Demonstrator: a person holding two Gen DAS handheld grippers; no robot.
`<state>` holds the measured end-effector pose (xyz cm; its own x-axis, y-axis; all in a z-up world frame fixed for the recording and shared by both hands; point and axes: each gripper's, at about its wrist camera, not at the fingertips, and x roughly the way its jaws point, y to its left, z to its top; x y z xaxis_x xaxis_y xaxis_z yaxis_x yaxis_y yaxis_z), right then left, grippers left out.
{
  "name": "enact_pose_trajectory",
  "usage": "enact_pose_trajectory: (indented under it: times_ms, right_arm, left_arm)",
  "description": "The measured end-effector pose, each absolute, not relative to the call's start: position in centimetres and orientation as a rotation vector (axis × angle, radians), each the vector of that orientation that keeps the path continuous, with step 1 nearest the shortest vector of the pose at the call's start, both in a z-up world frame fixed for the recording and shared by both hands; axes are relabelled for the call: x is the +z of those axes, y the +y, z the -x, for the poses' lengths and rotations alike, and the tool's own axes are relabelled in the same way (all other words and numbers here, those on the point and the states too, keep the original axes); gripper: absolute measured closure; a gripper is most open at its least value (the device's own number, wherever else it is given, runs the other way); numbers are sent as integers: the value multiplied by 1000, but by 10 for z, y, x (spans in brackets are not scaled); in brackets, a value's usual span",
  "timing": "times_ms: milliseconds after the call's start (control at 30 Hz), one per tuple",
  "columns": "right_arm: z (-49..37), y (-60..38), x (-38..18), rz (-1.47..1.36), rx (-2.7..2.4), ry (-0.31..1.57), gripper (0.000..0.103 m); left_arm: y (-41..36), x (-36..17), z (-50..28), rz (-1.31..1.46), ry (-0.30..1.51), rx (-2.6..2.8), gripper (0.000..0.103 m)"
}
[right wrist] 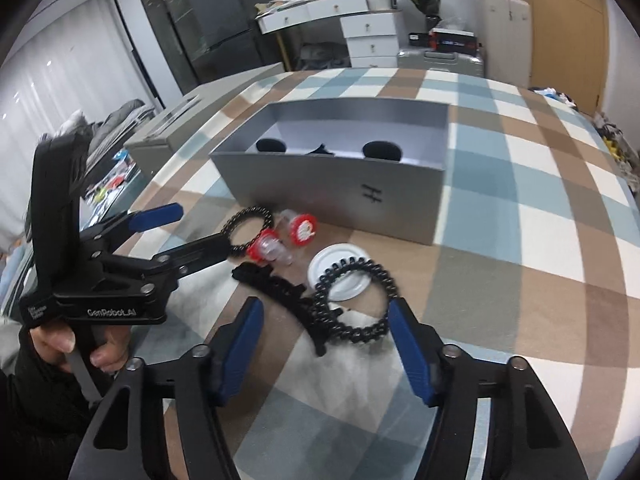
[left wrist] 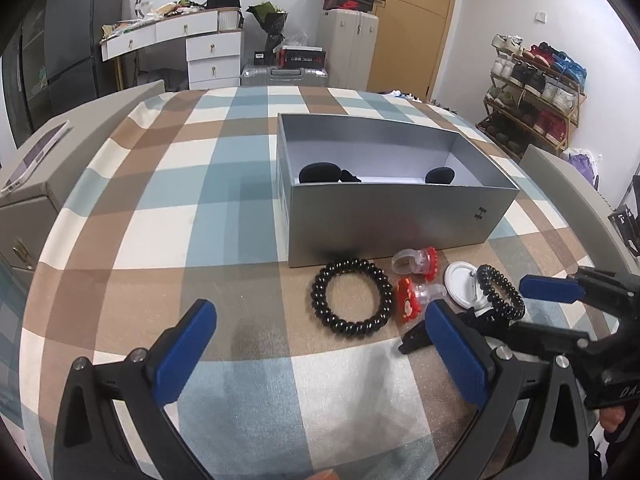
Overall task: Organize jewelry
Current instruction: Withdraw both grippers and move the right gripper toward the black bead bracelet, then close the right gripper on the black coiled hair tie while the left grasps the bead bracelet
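Observation:
On the checked cloth a black bead bracelet (left wrist: pixel 320 280) (right wrist: pixel 256 211) lies in front of the open grey box (left wrist: pixel 400 216) (right wrist: pixel 340 192). My left gripper (left wrist: pixel 320 344) (right wrist: pixel 204 226) stands wide open just short of it, with nothing between its fingers. To the right lie two red-and-clear rings (left wrist: pixel 408 304) (right wrist: pixel 302 228), a white disc (left wrist: pixel 456 280) (right wrist: pixel 336 260), a black clip (left wrist: pixel 414 340) (right wrist: pixel 280 284) and a black spiral hair tie (left wrist: pixel 500 292) (right wrist: pixel 360 270). My right gripper (right wrist: pixel 326 348) is partly open around the hair tie; the right pad (right wrist: pixel 408 344) is near it, the left stands clear.
Black items (left wrist: pixel 316 172) lie inside the box. A grey cabinet (left wrist: pixel 28 200) stands off the table's left edge and a shoe rack (left wrist: pixel 536 92) off the far right. A hand (right wrist: pixel 60 340) holds the left gripper's handle.

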<state>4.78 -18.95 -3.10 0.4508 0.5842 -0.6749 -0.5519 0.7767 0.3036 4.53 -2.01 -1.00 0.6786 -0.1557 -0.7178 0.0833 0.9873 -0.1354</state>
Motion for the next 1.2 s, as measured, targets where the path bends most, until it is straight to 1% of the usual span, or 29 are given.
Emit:
enact_pose_trajectory:
  times_ms: [100, 167, 333, 467, 600, 667, 800, 867, 1000, 1200]
  right_arm:
    - [-48, -185, -32, -36, 707, 852, 44]
    - [-50, -183, -32, -34, 714, 852, 52]
    - [-56, -178, -31, -24, 718, 853, 59]
    - [-61, -177, -33, -34, 729, 871, 69]
    - [-63, -176, -34, -54, 732, 875, 71]
    - [-64, -175, -35, -53, 727, 877, 75]
    - [-64, -174, -37, -58, 726, 880, 80]
    - [-63, -175, -37, -65, 723, 873, 92]
    - [-60, -178, -36, -62, 701, 844, 93]
    - [-52, -198, -23, -158, 705, 766, 94]
  left_arm:
    - [-22, -10, -43, 95, 820, -144, 1]
    - [-22, -11, -42, 92, 824, -144, 1]
    - [-19, -12, -41, 115, 828, -145, 1]
    - [-17, -12, -42, 138, 830, -142, 1]
    - [-15, -12, -42, 155, 832, -139, 1]
    - [-14, -13, -43, 163, 836, -141, 1]
    - [-13, -14, -42, 173, 841, -140, 1]
    - [-14, -13, -42, 173, 841, -143, 1]
    - [-15, -13, -41, 168, 842, -146, 1]
    - [-7, -12, -45, 215, 853, -134, 1]
